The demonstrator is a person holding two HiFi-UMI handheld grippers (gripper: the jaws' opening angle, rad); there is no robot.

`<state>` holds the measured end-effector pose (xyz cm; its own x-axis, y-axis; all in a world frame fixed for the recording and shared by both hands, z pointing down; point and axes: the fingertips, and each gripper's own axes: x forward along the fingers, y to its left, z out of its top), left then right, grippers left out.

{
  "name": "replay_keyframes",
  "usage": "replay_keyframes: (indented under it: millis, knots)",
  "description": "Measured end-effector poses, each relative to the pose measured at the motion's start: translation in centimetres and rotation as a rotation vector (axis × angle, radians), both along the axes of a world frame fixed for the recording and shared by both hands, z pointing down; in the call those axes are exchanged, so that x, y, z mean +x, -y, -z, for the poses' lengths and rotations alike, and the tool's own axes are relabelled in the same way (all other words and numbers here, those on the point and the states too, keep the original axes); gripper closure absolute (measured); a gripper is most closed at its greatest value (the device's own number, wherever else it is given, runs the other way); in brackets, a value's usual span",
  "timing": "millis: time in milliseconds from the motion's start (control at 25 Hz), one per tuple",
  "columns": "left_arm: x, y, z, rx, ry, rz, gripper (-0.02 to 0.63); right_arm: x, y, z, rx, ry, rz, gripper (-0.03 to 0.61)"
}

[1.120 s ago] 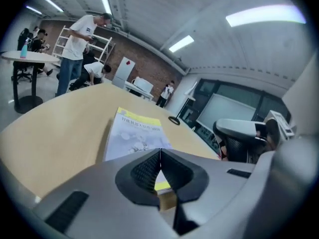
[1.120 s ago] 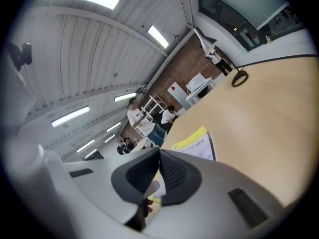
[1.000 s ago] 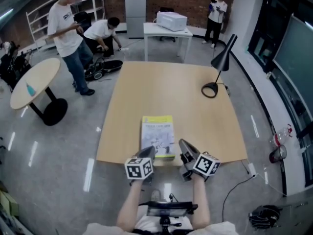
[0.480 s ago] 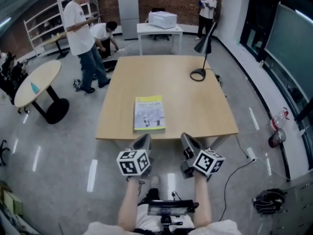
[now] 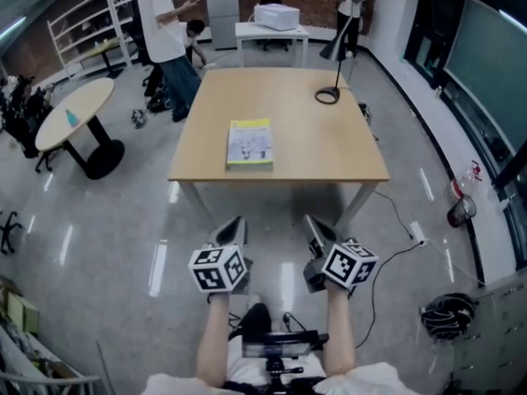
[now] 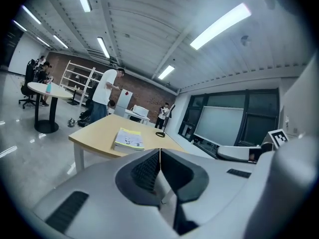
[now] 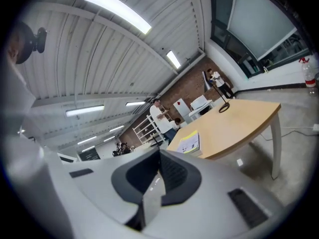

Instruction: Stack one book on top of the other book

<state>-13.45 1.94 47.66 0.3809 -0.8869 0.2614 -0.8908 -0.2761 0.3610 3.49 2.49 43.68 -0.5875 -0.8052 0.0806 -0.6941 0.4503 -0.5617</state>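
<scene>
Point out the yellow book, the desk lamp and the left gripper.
yellow book (image 5: 249, 143), head view, middle of its cover.
desk lamp (image 5: 331, 53), head view, its dark shade.
left gripper (image 6: 160, 153), left gripper view, where its shut tips meet.

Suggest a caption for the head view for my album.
The left gripper and right gripper, jaws shut and empty, hang short of a wooden table bearing a yellow-covered book and a black lamp.

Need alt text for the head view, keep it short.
The left claw and right claw, both shut and empty, hang over the grey floor short of a wooden table. A yellow-edged book lies near the table's front left, and a black desk lamp stands at its far right corner.
</scene>
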Motion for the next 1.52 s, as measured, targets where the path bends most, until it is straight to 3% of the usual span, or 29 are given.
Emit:
replay_keyframes:
  millis: [360, 960, 1280, 1520]
  knots:
    - [-2.1, -6.9, 0.9, 0.029, -0.002, 0.012, 0.597, -3.3, -7.5, 1.6, 0.060, -0.063, 0.045, 0.577]
    - [-8.2, -23.0, 1.3, 0.021, -0.020, -0.012, 0.597, -6.9, -23.5, 1.6, 0.028, -0.083, -0.063, 0.578]
    - [-8.3, -24.7, 3.1, 0.060, 0.019, -0.020, 0.597, -7.3, -25.2, 3.1, 0.065, -0.161, -0.063, 0.577]
    - [-7.7, -25.1, 4.4, 0.084, 0.006, 0.002, 0.597, -6.2, -25.8, 4.3, 0.089, -0.178, -0.061, 0.577]
